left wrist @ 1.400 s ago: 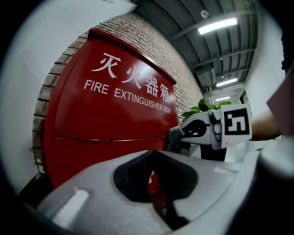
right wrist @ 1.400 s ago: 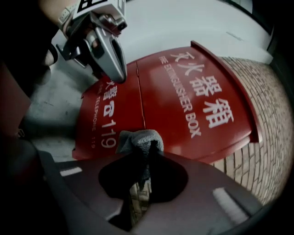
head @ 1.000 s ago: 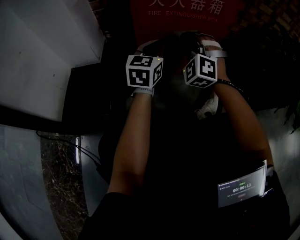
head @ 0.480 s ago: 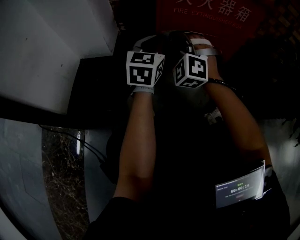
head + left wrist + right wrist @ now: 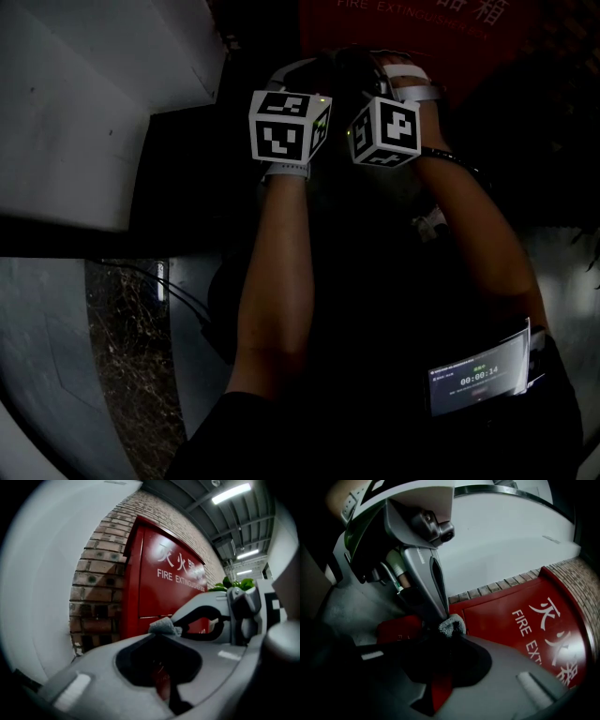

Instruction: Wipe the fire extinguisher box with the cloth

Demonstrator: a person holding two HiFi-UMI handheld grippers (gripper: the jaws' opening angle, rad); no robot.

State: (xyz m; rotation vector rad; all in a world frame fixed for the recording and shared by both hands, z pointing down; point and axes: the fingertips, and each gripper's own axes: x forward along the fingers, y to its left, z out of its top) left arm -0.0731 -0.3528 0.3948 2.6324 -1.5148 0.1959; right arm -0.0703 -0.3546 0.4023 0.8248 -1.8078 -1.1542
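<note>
- left gripper: smooth grey plastic jaws pinched together on a small fuzzy grey cloth
- right gripper: jaws closed on the same cloth tuft, tip to tip with the left gripper
- fire extinguisher box: flat glossy red metal door with white lettering, set in a rough brick wall
- cloth is held up in front of the box; can't tell if it touches
</note>
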